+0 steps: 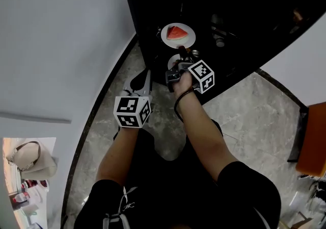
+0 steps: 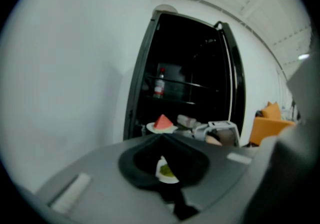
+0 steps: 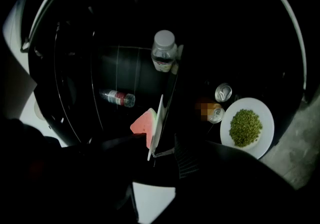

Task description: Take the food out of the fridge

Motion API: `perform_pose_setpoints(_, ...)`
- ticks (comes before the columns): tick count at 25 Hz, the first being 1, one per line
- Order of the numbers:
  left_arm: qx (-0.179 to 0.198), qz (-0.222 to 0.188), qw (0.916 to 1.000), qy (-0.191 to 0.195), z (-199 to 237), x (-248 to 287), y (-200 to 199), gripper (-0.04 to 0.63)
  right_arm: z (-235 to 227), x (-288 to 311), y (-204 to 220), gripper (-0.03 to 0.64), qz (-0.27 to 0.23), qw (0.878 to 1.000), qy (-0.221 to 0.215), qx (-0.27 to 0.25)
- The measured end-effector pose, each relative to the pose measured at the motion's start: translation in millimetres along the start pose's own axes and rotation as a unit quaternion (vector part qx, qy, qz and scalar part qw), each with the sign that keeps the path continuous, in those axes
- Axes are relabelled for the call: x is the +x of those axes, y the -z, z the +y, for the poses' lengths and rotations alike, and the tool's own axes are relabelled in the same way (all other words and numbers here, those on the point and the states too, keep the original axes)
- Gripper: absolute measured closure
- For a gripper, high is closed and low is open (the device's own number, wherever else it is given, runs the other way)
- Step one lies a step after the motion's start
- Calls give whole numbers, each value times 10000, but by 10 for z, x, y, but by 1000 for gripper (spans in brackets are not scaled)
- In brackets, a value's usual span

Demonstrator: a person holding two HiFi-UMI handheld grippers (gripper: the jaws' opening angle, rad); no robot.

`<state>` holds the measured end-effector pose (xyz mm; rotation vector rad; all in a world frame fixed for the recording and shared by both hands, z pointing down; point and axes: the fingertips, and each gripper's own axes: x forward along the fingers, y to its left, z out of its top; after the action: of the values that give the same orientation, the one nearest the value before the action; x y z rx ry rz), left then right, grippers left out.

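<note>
Two plates stand in the open fridge point(image 1: 138, 14): one plate point(image 1: 189, 41) carries a single slice of watermelon point(image 1: 177, 32); the other plate point(image 3: 264, 118), lower down and nearer the fridge's front edge, holds a heap of green peas point(image 3: 245, 127). Two bottles are inside as well; one bottle point(image 3: 164, 51) stands upright behind the watermelon, a second bottle point(image 3: 117, 98) lies on its side further in. Two cans point(image 3: 223, 92) sit close together just beside the pea plate.

Two grippers are held out toward the fridge. The right gripper point(image 3: 159, 138) reaches in over the front of the shelves; its jaws stand wide apart, and in the right gripper view the near rim of the watermelon plate, seen edge-on, lies in the gap between them; the ribbed pad point(image 3: 187, 160) on one side is clear of the rim, so nothing is clamped; the other jaw is too dark to judge for contact. The left gripper point(image 2: 162, 137) hangs outside the fridge beside the right one; its jaws are pressed together with nothing between them; past their tips the watermelon plate and the upright bottle show on the shelves.

An orange seat point(image 2: 267, 120) stands on the floor to one side of the fridge.
</note>
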<state>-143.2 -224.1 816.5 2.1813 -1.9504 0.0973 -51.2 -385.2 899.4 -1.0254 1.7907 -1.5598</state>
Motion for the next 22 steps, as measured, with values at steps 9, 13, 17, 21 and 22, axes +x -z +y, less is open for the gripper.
perform_pose_setpoints(9, 33, 6, 9999, -135, 114, -217, 17, 595, 33, 199, 35, 544, -141, 9976, -118, 666)
perform_pose_setpoints(13, 66, -42, 9999, -136, 144, -284, 3, 594, 49, 226, 40, 580, -111, 9964, -183, 819)
perform_pose_setpoints(17, -20, -40, 10000, -86, 177, -335, 25, 594, 53, 178, 89, 591, -12, 9971, -108, 751)
perform_pose_setpoints(21, -59, -57, 9999, -109, 209, -363, 18, 594, 23, 25, 227, 604, 239, 9988, -162, 400)
perform_pose_setpoints(22, -71, -65, 9999, -118, 222, -368, 12, 594, 19, -21, 272, 604, 304, 9987, -179, 362)
